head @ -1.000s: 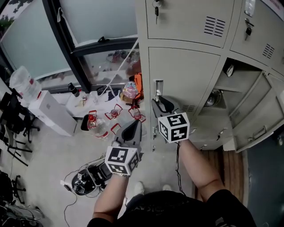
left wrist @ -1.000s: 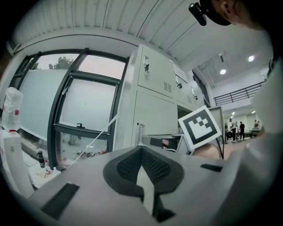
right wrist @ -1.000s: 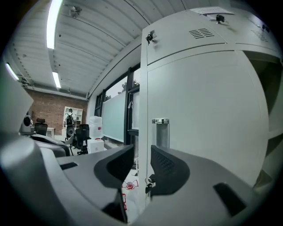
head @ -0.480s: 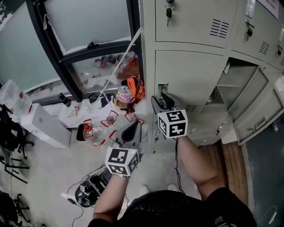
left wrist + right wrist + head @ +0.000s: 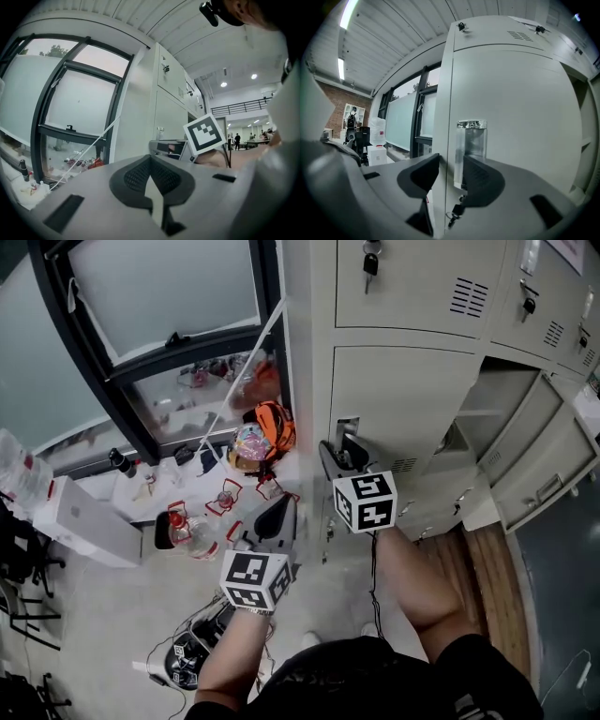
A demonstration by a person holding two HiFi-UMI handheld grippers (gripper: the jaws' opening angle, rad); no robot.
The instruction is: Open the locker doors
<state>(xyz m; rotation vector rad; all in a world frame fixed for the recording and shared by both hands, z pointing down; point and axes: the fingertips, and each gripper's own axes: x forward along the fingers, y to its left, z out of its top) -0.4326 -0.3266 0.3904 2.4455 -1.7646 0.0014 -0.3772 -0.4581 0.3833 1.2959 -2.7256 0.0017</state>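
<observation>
Our right gripper is wide, jaws just easing in around the handle, not pinching yet. We'd grab there, since the door looks like stiff, light steel. Left gripper is closed, empty.

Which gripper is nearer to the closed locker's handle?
Right. The right gripper has the handle between its open fingers, just closing slightly. The left gripper hangs back, off the locker.

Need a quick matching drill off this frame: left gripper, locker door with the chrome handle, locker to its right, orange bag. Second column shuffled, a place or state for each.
1. left gripper
2. locker door with the chrome handle
3. locker to its right
4. orange bag

A. on the floor under the window
B. closed
C. jaws together
D. open

Pairs: 1-C, 2-B, 3-D, 4-A
</observation>
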